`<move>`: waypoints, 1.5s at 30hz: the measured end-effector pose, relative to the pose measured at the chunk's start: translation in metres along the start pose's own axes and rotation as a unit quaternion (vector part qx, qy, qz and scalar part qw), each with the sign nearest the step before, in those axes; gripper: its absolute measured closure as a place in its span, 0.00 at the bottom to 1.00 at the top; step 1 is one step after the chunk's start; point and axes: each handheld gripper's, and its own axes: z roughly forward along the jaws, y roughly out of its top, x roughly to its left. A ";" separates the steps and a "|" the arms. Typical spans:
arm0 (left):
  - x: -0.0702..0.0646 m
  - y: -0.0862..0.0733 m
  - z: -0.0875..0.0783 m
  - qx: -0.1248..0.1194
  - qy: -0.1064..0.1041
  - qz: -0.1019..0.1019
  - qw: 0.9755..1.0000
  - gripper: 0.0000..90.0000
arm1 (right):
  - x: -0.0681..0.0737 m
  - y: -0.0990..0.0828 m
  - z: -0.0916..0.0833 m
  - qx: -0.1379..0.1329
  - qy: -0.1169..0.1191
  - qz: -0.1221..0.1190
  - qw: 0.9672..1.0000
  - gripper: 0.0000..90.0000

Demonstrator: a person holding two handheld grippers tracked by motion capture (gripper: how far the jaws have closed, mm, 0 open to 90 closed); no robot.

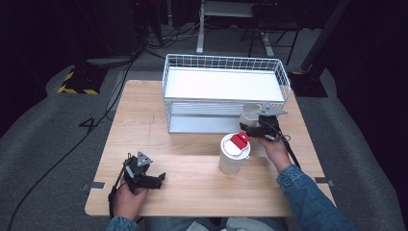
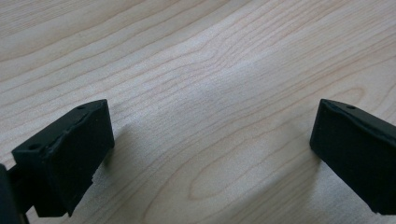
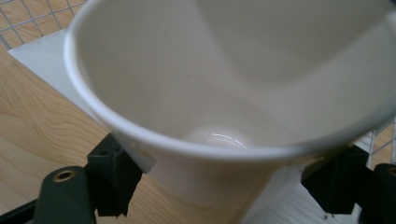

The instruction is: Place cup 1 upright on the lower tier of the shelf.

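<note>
Wooden table [image 1: 144, 115] on grey carpet, dark room behind, cables and desk legs at the back. White wire basket rack [image 1: 226, 91] with two white shelves stands at the far middle of the table. Right gripper [image 1: 250, 126] sits just in front of the rack's lower right corner, jaws clamped on a white paper cup [image 1: 250, 114]; in the right gripper view the cup [image 3: 233, 93] is tilted with its open mouth toward the camera, empty, black jaws pressing both sides of its wall. A second white cup with white lid and red tab [image 1: 233, 153] stands upright on the table just beside that gripper, on the near left side of it, not touching as far as can be told. Left gripper [image 1: 159, 179] rests at the near left of the table, well apart from both cups, jaws spread wide over bare wood with nothing between them.
</note>
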 end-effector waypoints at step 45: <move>0.000 0.000 0.000 0.000 0.000 0.000 1.000 0.00 | -0.004 -0.002 0.048 -0.002 -0.006 0.022 1.000 0.26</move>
